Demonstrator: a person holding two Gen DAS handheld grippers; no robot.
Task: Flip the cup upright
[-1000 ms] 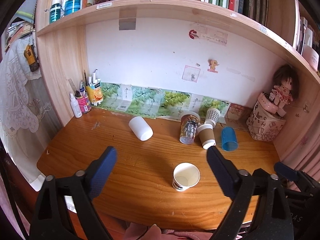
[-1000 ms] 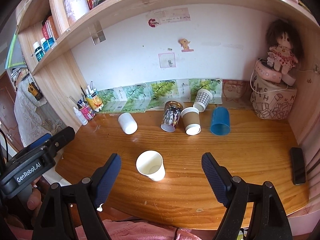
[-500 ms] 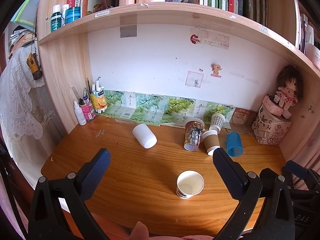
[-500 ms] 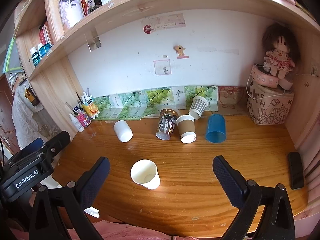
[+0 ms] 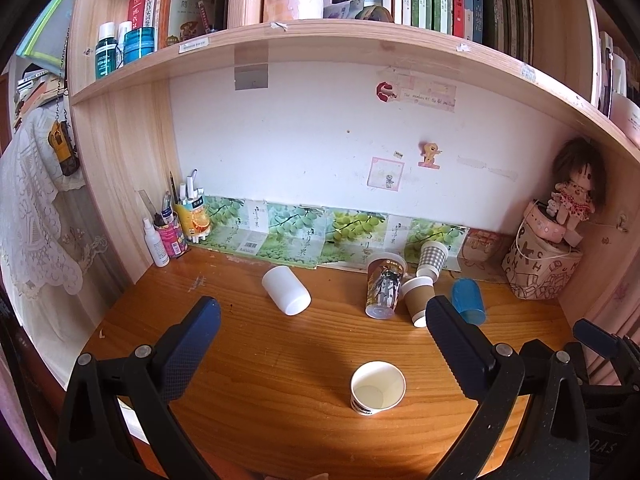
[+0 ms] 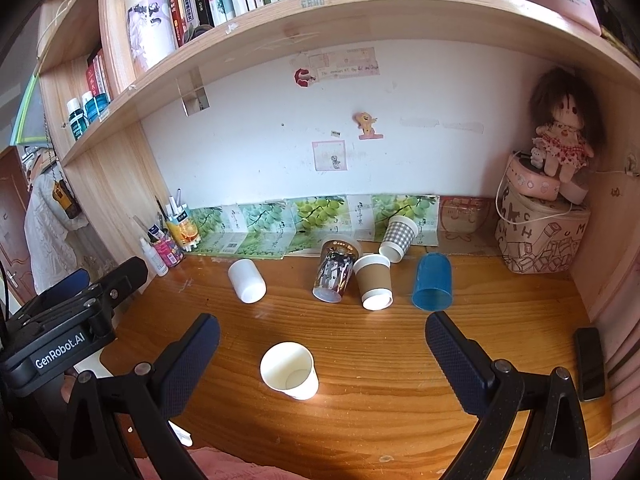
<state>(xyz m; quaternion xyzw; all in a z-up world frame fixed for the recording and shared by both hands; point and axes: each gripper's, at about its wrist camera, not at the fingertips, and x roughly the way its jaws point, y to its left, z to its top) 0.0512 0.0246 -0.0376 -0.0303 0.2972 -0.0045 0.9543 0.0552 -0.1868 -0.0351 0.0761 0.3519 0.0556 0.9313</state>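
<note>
From where I stand, the left edge is hard to read: a lace cloth hangs there, cut off by the frame. On the table, a pen holder stands in the back-left corner with small bottles whose labels are too small to make out. A white cup lies on its side further right. The left gripper hangs above the near edge with its fingers spread wide, holding nothing.

Between those fingers stands the paper cup, upright near the front of the table, mouth up, white inside, with a dark printed band low on its wall that I cannot read. Behind it, a printed clear cup, a brown-sleeved cup, a checked cup and a blue cup lie tipped over; the blue one is partly hidden by a finger. The right gripper is likewise spread and empty, the paper cup between its fingers. A dark phone lies at the far right.
</note>
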